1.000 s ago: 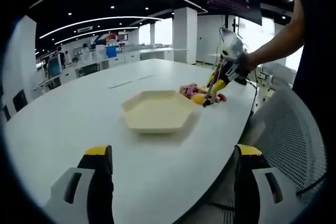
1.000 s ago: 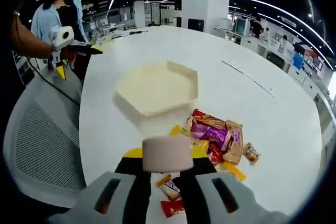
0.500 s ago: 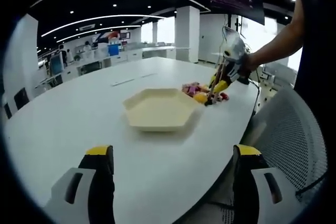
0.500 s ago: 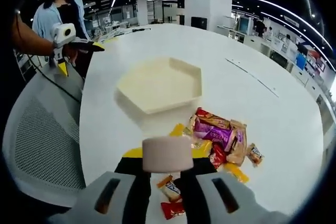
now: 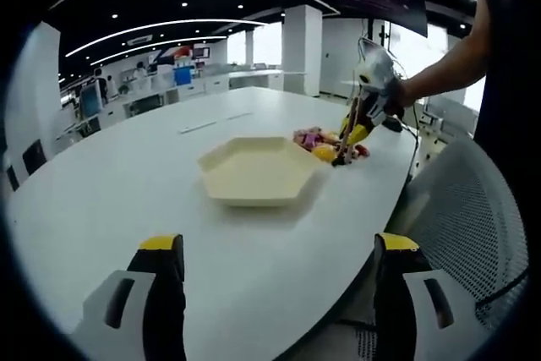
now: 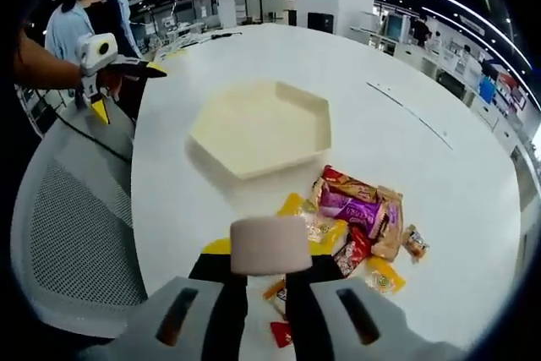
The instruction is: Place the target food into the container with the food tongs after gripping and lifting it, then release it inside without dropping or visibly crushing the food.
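One marshmallow (image 6: pixel 270 245) clamped in right tool (image 6: pixel 269 270).

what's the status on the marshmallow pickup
Right tool shut on marshmallow, lifted above snack pile. Left tool open, idle. Hexagonal tray ahead, path clear.

Table: we see a large white table (image 5: pixel 127 183), rounded at its edge.
Chair: a grey mesh chair (image 6: pixel 72 234) sits beside it.
Background: we note a white pillar (image 5: pixel 302 48).
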### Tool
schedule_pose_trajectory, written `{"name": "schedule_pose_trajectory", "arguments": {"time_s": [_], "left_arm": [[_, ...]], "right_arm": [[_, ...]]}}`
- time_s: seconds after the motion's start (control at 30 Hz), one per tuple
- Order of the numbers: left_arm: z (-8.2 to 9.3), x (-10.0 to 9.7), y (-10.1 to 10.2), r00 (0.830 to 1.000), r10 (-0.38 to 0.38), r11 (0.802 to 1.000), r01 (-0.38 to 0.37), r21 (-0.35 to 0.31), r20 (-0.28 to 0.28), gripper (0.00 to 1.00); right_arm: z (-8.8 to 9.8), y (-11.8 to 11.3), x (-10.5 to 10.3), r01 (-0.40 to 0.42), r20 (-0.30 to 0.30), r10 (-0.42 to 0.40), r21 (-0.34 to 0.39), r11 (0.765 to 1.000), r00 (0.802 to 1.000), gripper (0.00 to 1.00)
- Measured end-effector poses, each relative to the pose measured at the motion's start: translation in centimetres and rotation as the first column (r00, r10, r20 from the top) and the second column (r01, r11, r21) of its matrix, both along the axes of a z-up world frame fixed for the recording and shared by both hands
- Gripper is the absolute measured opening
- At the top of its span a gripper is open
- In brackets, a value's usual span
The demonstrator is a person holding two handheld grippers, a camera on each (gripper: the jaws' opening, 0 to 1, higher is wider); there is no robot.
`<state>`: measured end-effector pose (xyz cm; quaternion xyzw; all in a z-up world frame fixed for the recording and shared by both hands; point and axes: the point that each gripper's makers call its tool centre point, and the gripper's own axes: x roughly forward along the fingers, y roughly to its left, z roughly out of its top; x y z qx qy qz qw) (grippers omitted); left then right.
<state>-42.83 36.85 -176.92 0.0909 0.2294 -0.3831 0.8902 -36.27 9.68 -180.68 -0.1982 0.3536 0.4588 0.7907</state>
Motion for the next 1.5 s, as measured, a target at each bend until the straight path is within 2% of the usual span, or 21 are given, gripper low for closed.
{"name": "schedule_pose_trajectory", "arguments": {"time_s": [0.4,0.83,1.0,1.13,1.37,1.5], "left_arm": [[0.2,0.1,0.1,1.000,0.008,1.000,-0.008,-0.010,0.009,0.91],[0.3,0.1,0.1,1.000,0.007,1.000,-0.007,-0.006,0.016,0.90],[0.4,0.3,0.4,1.000,0.022,1.000,-0.021,-0.010,0.021,0.90],[0.3,0.4,0.4,0.999,0.020,1.000,-0.020,0.001,0.027,0.90],[0.4,0.5,0.5,0.999,0.023,1.000,-0.023,0.005,0.037,0.90],[0.2,0.4,0.5,0.999,0.017,1.000,-0.018,0.025,0.039,0.89]], "right_arm": [[2.3,0.1,-0.1,0.060,-0.045,-0.058,0.045,0.997,0.997,0.16],[5.2,0.5,0.5,0.062,-0.015,-0.062,0.057,0.996,0.998,0.15],[7.3,0.6,1.2,0.030,0.035,-0.031,0.029,0.999,0.999,0.15],[10.1,0.7,2.1,0.013,0.087,-0.015,0.023,1.000,0.996,0.15],[13.3,1.0,3.4,0.002,0.129,-0.004,0.017,1.000,0.992,0.15],[14.9,1.2,3.7,-0.003,0.134,0.001,0.017,1.000,0.991,0.15]]}}
